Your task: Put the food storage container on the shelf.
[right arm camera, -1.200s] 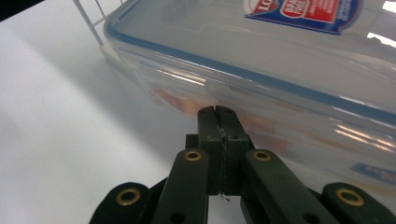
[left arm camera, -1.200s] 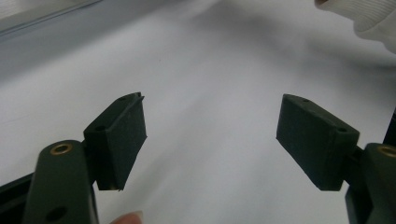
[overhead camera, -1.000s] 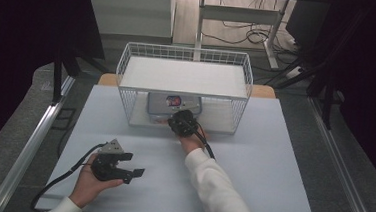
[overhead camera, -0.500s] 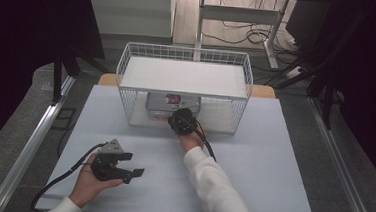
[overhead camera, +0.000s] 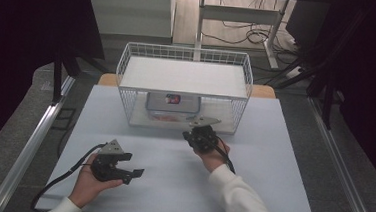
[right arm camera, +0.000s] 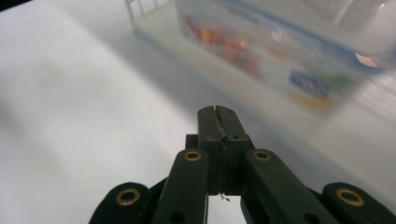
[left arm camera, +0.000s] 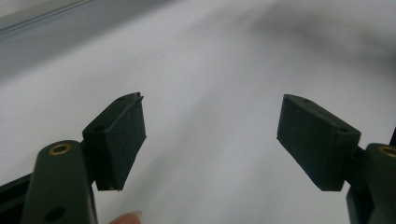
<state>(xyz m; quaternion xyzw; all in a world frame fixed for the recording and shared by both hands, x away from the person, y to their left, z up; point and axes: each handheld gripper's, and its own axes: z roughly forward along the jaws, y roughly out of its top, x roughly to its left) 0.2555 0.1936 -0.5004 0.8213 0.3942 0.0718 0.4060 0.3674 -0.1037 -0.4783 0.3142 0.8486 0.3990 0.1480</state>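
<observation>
Right hand-held gripper (overhead camera: 201, 135): I hold it clenched, empty, near the wire rack (overhead camera: 183, 88).
Box (overhead camera: 173, 103): inside the rack's lower level, ungrasped.
Left hand-held gripper (overhead camera: 132, 172): released, idle on the surface (overhead camera: 272, 157).
Progress: I judge pickup not yet done.

Ahead of the right gripper (overhead camera: 201, 133), of matt black plastic, a white-coated wire rack (overhead camera: 128, 64) holds a glossy printed box (overhead camera: 173, 102). The counter (overhead camera: 270, 192) beneath is smooth and matt white.
</observation>
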